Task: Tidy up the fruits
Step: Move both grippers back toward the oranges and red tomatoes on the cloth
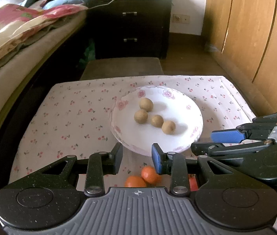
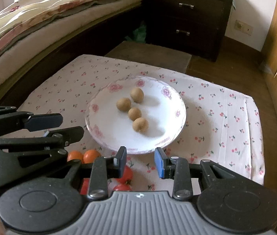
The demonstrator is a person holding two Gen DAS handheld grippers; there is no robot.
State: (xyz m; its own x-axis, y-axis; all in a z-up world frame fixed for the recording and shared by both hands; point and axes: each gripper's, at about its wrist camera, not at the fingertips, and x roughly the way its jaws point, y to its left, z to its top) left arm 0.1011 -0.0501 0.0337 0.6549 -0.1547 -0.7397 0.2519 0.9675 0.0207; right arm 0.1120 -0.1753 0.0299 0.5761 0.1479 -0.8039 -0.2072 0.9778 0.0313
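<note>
A white floral plate (image 1: 189, 105) (image 2: 107, 125) holds several brown round fruits (image 1: 146, 104) (image 2: 137, 95) on the cherry-print cloth. Two oranges (image 1: 149, 174) (image 2: 90, 155) lie on the cloth in front of the plate, and red tomatoes (image 2: 125, 174) (image 1: 192, 183) lie beside them. My left gripper (image 1: 137, 157) is open and empty above the oranges; it also shows at the left of the right wrist view (image 2: 60, 128). My right gripper (image 2: 140, 161) is open and empty above the tomatoes; it also shows at the right of the left wrist view (image 1: 212, 142).
The cloth-covered low table (image 1: 70, 113) (image 2: 226, 117) stands beside a bed (image 1: 11, 39) on the left. A dark drawer unit (image 1: 130, 25) and a brown stool (image 1: 121, 67) stand behind it. A wooden wardrobe (image 1: 255, 29) runs along the right.
</note>
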